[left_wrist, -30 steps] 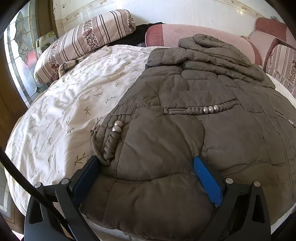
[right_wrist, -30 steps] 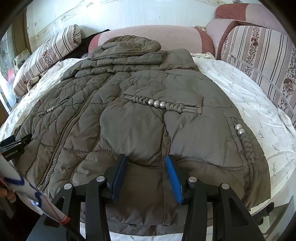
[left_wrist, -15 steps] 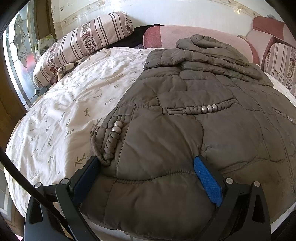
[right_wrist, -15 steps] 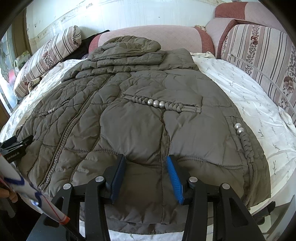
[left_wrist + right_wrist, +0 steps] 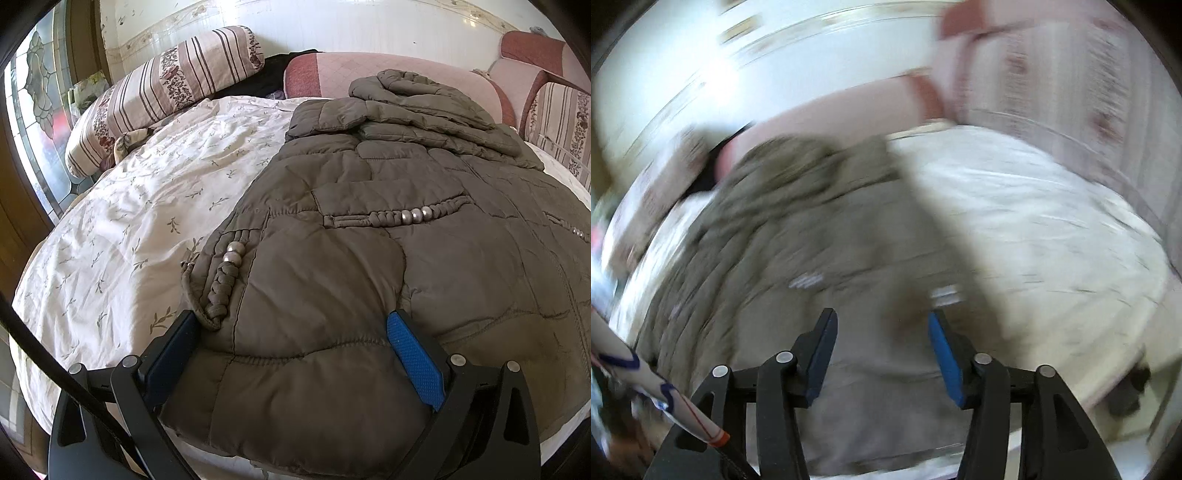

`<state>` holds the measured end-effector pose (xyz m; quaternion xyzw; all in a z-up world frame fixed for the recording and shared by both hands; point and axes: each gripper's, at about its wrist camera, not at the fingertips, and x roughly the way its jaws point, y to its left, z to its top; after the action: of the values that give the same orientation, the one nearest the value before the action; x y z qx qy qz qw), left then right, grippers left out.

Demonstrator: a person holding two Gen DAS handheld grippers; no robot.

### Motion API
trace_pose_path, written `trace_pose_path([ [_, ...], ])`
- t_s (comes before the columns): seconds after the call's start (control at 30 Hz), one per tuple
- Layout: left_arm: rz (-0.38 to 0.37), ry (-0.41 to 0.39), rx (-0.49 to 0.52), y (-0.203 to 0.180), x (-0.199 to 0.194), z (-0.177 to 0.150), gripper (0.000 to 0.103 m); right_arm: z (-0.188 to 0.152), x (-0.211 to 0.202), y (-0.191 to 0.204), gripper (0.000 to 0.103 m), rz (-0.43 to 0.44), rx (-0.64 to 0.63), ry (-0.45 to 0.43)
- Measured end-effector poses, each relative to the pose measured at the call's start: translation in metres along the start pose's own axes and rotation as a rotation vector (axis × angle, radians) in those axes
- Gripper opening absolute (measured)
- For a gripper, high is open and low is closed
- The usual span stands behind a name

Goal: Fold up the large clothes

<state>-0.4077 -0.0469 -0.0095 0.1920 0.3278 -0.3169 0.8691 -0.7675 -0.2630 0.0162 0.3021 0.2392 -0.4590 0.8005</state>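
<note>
Left wrist view puts your left hand-held gripper at the bottom of the frame, its two fingers spread wide with the hem corner of the quilted coat bulging between them. You cannot tell from here whether the pads are pressing the fabric or only flanking it. One finger is dark and mostly in shadow; the other shows its blue pad against the padding. Just beyond the dark finger, a braided trim with silver beads runs along the coat's edge. Farther up, the coat lies spread flat on the bed, its hood bunched at the far end against a pink headboard cushion. A striped bolster pillow rests at the bed's far left corner. The coat's right side is cut off by the frame edge.

Right wrist view is heavily smeared by motion blur, so you get little detail. Your right hand-held gripper stays sharp: fingers parted, with the coat's lower edge lying between and past them, contact not readable. Beyond, the coat is only a brown streaked mass, and the white bedsheet shows bare on the right. A white sleeve with blue and red marks cuts in at lower left.
</note>
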Motion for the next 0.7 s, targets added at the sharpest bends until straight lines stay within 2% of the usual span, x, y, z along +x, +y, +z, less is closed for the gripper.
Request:
trace_pose_path([
  [0.13, 0.000, 0.000, 0.000, 0.000, 0.000, 0.000, 0.101, 0.005, 0.004, -0.052, 0.060, -0.017, 0.203, 0.018],
  [0.2, -0.001, 0.000, 0.000, 0.000, 0.000, 0.000, 0.101, 0.004, 0.008, -0.066, 0.062, -0.010, 0.254, 0.036],
  [0.37, -0.001, -0.001, 0.002, 0.001, 0.000, -0.001, 0.101, -0.003, 0.017, -0.072, 0.066, 0.051, 0.287, 0.085],
  [0.57, -0.008, -0.003, 0.001, 0.000, 0.000, -0.001, 0.101, -0.012, 0.027, -0.065, 0.066, 0.117, 0.291, 0.143],
  [0.7, -0.056, -0.004, -0.009, 0.005, -0.012, 0.001, 0.101, -0.015, 0.026, -0.058, 0.067, 0.133, 0.269, 0.148],
])
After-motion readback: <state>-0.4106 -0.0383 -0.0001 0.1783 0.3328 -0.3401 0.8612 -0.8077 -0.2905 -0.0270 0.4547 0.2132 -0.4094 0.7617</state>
